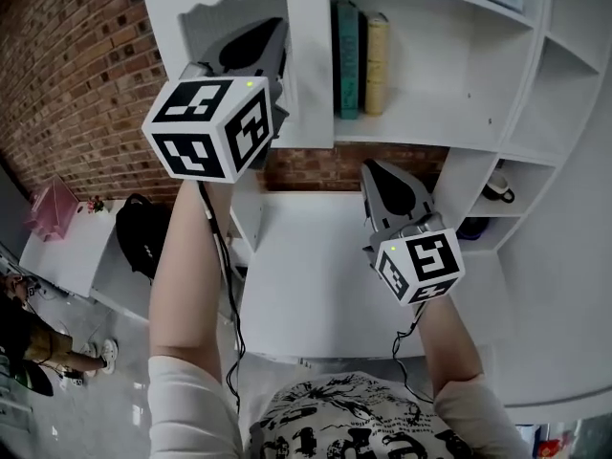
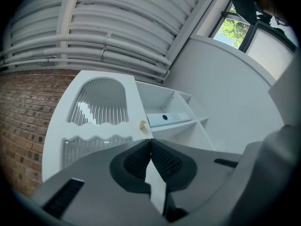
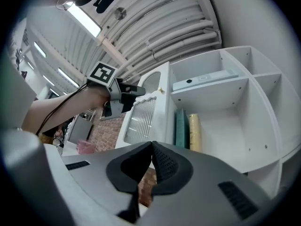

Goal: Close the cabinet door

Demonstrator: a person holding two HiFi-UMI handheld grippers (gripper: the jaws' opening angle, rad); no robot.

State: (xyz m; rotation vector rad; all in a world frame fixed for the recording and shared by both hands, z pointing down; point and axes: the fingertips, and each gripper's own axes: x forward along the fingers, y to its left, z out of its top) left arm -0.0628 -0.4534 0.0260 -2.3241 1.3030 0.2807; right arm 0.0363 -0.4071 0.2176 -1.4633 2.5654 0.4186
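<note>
The white cabinet door (image 1: 311,94) stands partly open, with a ribbed glass panel (image 2: 101,102) and a small brass knob (image 2: 143,125) near its free edge. My left gripper (image 1: 279,29) is raised at the door's outer face, shut with nothing between its pads (image 2: 136,161). Whether it touches the door I cannot tell. In the right gripper view the left gripper (image 3: 122,95) sits against the left side of the door (image 3: 150,117). My right gripper (image 1: 375,167) hangs lower, in front of the desk surface below the cabinet. It is shut and empty, pointing up at the shelves.
Inside the open compartment stand a teal book (image 1: 347,60) and a yellow book (image 1: 376,65). A flat pale box (image 2: 169,117) lies on the shelf above. Open cubbies (image 1: 497,189) line the right side. A brick wall (image 1: 86,84) is at the left, and a white desk (image 1: 306,275) lies below.
</note>
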